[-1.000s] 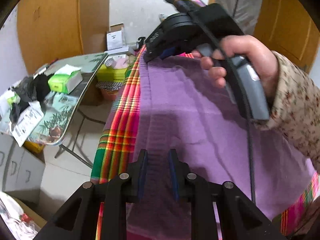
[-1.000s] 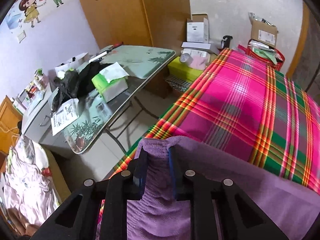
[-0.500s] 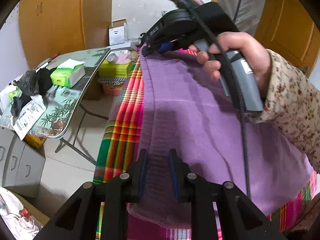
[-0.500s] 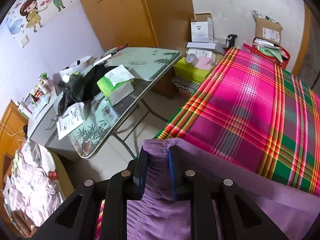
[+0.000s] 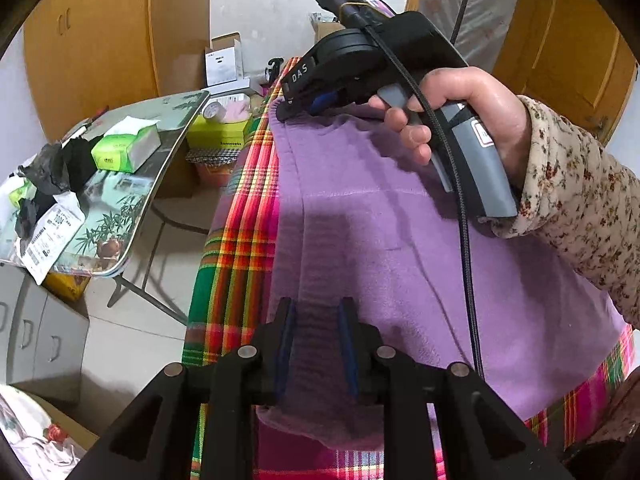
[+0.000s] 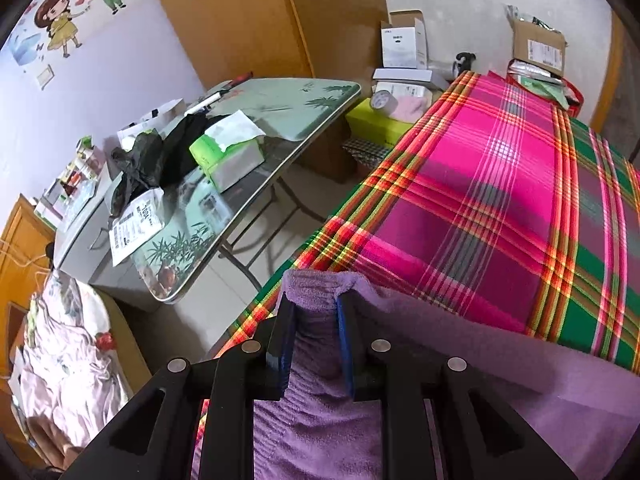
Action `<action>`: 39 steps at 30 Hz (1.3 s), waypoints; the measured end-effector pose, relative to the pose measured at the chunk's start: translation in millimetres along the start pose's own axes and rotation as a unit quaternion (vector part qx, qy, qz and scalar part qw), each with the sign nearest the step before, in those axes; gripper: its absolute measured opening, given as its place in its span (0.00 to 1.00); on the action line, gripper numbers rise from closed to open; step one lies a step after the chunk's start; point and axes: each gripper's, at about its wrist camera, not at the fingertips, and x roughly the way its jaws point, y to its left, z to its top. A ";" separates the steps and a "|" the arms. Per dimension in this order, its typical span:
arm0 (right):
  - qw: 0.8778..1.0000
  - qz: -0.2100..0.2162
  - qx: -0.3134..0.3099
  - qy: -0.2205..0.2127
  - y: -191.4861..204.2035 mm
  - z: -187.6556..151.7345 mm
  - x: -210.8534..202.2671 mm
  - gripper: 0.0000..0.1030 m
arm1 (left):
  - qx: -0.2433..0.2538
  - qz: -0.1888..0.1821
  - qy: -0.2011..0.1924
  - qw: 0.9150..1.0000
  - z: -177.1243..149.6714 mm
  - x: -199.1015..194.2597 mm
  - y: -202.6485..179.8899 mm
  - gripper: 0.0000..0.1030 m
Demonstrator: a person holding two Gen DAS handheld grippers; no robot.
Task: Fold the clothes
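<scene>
Purple garment (image 5: 400,248) fills the centre and lower half of the left wrist frame, spread over a plaid cloth (image 6: 500,200) that covers the right side of the right wrist frame. Left gripper (image 5: 316,320) at bottom centre is clamped on the garment's near edge, fabric bunched between both fingers. Right gripper (image 6: 314,312) at bottom centre of its own view pinches the ribbed hem, cloth poking above the fingertips. In the left view, upper right, a hand (image 5: 460,112) in a floral sleeve grips that tool's handle. Folding table (image 6: 280,120) with a tissue box (image 6: 228,156) sits at left.
</scene>
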 end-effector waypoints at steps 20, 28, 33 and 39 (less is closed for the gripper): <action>1.000 0.006 -0.007 -0.009 4.6 6.8 -6.1 0.20 | -0.051 -0.027 0.001 0.998 -3.4 -11.5 22.9 0.17; 1.000 0.009 -0.005 -0.001 6.1 8.2 8.0 0.20 | -0.068 -0.026 0.001 0.997 -8.8 -10.9 25.3 0.17; 1.000 0.012 -0.028 0.005 9.0 6.7 8.3 0.27 | -0.081 -0.032 -0.004 0.996 -11.8 -12.1 28.1 0.21; 0.998 0.026 -0.054 0.032 11.8 2.7 1.1 0.32 | -0.106 -0.042 -0.009 0.993 -16.7 -14.8 33.7 0.25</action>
